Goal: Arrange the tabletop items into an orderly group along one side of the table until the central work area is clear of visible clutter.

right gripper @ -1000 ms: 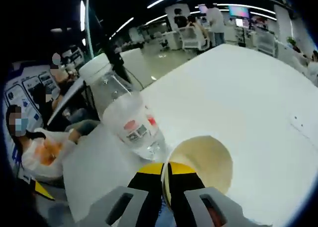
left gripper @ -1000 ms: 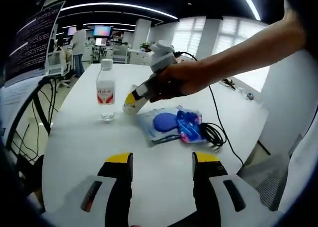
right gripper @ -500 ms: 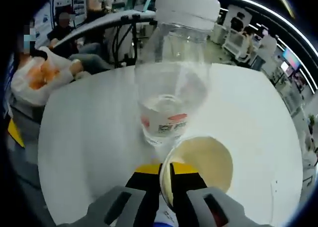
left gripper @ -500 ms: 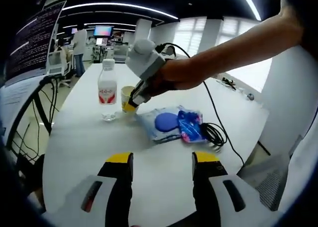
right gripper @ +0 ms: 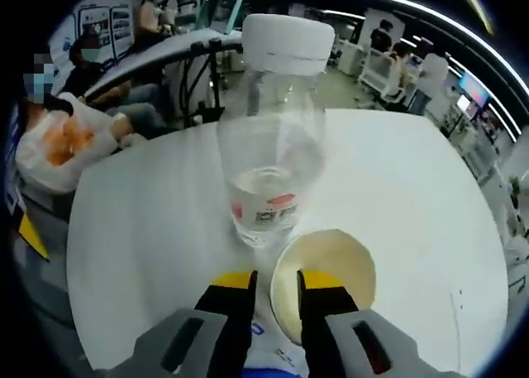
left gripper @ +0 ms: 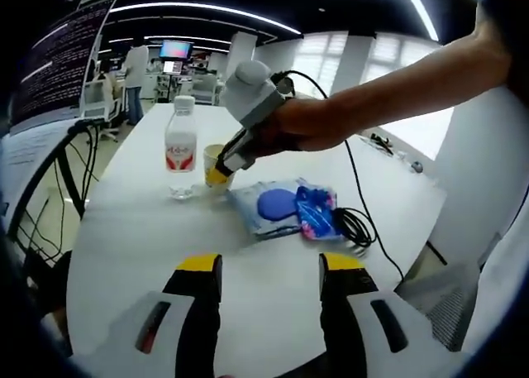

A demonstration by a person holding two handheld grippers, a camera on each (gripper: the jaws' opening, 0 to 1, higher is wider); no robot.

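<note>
Now right gripper (right gripper: 275, 285) straddles cup (right gripper: 324, 272) rim, jaws apart, by bottle (right gripper: 274, 138).

Table (left gripper: 149, 229): white. On it: water bottle (left gripper: 178, 149), clear, white cap, red-and-white label; paper cup (right gripper: 324, 280) beside it, cream; pouch (left gripper: 273, 207), pale blue with dark blue disc; packet (left gripper: 314, 212), blue-pink print; cable (left gripper: 355, 224), black.

I see a clear plastic water bottle (left gripper: 179, 149) with a white cap and a red label standing upright on the white table (left gripper: 273, 270), only a little water in its bottom. Just beside it stands a cream paper cup (right gripper: 324, 280), upright and open. Near them lies a flat blue-and-white packet (left gripper: 267, 207) with a blue-and-pink wrapper (left gripper: 313, 211) against it, and a coiled black cable (left gripper: 355, 224) next to that.
</note>
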